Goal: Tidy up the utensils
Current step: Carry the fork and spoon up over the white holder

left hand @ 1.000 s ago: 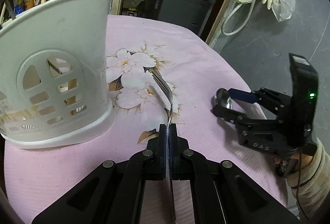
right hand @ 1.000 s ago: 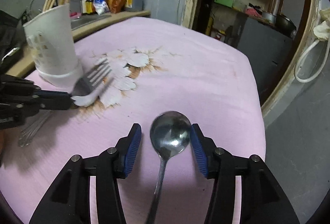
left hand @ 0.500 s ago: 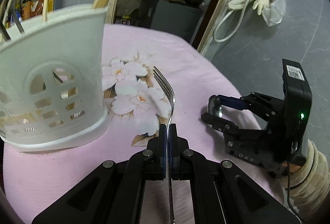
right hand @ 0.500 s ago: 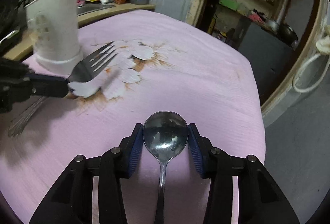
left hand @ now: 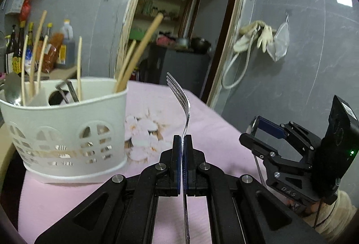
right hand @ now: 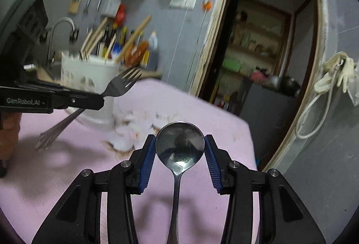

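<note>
Left hand-held gripper (left hand: 182, 143) clamps a fork (left hand: 182, 95); right hand-held gripper (right hand: 180, 149) grips a spoon (right hand: 180, 146). Both utensils are lifted off the bench (right hand: 202, 107), not yet in the white caddy (left hand: 67, 122).

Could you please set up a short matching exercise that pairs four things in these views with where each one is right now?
Things:
1. fork
2. spoon
3. wooden chopsticks
4. white utensil holder

Places:
A. standing on the pink tablecloth
B. clamped by its bowl in the right gripper
C. sticking up out of the holder
D. clamped by its handle in the left gripper, tines up

Pairs: 1-D, 2-B, 3-C, 4-A
</note>
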Demonstrator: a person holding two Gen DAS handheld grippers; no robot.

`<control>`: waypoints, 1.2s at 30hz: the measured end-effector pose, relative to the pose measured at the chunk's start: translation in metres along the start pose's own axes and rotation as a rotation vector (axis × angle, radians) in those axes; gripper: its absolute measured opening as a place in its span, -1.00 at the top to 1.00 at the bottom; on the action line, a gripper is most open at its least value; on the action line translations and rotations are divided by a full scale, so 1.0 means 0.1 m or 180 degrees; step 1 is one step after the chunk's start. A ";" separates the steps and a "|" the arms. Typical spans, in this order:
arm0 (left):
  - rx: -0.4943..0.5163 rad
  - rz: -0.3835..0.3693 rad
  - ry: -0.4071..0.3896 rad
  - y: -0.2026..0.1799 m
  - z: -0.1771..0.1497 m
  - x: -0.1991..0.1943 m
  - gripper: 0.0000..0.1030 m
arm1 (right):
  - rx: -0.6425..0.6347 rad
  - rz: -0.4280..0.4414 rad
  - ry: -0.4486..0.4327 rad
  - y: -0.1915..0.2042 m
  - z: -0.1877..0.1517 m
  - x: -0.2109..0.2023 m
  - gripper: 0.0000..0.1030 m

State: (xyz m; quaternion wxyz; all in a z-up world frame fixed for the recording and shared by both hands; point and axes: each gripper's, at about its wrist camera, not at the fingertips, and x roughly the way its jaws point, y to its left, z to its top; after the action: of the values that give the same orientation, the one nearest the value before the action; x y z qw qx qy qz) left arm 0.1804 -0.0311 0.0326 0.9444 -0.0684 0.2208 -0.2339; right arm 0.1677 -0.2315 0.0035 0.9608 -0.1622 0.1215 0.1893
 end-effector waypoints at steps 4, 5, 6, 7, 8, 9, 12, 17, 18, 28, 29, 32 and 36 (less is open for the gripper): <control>-0.0050 -0.0028 -0.0140 0.01 0.03 -0.10 0.99 | 0.0128 -0.0003 -0.0219 -0.03 0.09 -0.06 0.21; -0.0060 -0.0025 -0.0177 0.01 0.05 -0.12 0.99 | 0.0145 -0.0002 -0.0268 -0.02 0.12 -0.07 0.21; -0.0083 -0.0023 -0.0231 0.02 0.07 -0.15 0.99 | 0.0160 0.0005 -0.0319 -0.01 0.17 -0.08 0.21; -0.0101 -0.0023 -0.0262 0.04 0.08 -0.17 0.99 | 0.0165 0.0009 -0.0361 0.00 0.20 -0.11 0.21; -0.0132 -0.0018 -0.0307 0.05 0.11 -0.19 0.99 | 0.0163 0.0013 -0.0413 0.00 0.25 -0.12 0.21; -0.0152 -0.0012 -0.0342 0.08 0.14 -0.21 0.99 | 0.0166 0.0025 -0.0480 0.02 0.30 -0.14 0.21; -0.0181 0.0063 -0.0525 0.13 0.23 -0.32 0.99 | 0.0166 0.0065 -0.0658 0.07 0.46 -0.19 0.21; -0.0183 0.0186 -0.0804 0.26 0.39 -0.51 0.99 | 0.0204 0.0175 -0.0969 0.16 0.74 -0.23 0.21; -0.0168 0.0227 -0.0872 0.28 0.43 -0.56 0.99 | 0.0216 0.0208 -0.1030 0.18 0.81 -0.23 0.21; -0.0094 0.0499 -0.1333 0.68 0.75 -0.95 0.99 | 0.0341 0.0549 -0.1487 0.39 1.40 -0.13 0.20; -0.0139 0.0487 -0.1366 0.75 0.78 -0.98 0.99 | 0.0390 0.0619 -0.1544 0.42 1.49 -0.10 0.20; -0.0334 0.0437 -0.1498 1.00 0.91 -1.07 0.99 | 0.0502 0.0768 -0.1655 0.47 1.65 -0.02 0.20; -0.0524 0.0515 -0.1751 1.29 1.00 -1.13 0.99 | 0.0669 0.0890 -0.1790 0.56 1.78 0.14 0.20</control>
State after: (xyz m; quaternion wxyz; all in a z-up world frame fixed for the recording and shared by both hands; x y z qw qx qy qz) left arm 0.1888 0.1380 0.1354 0.9756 -0.1878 -0.0204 -0.1118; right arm 0.1883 -0.1138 0.1482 0.9329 0.0146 -0.1086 0.3432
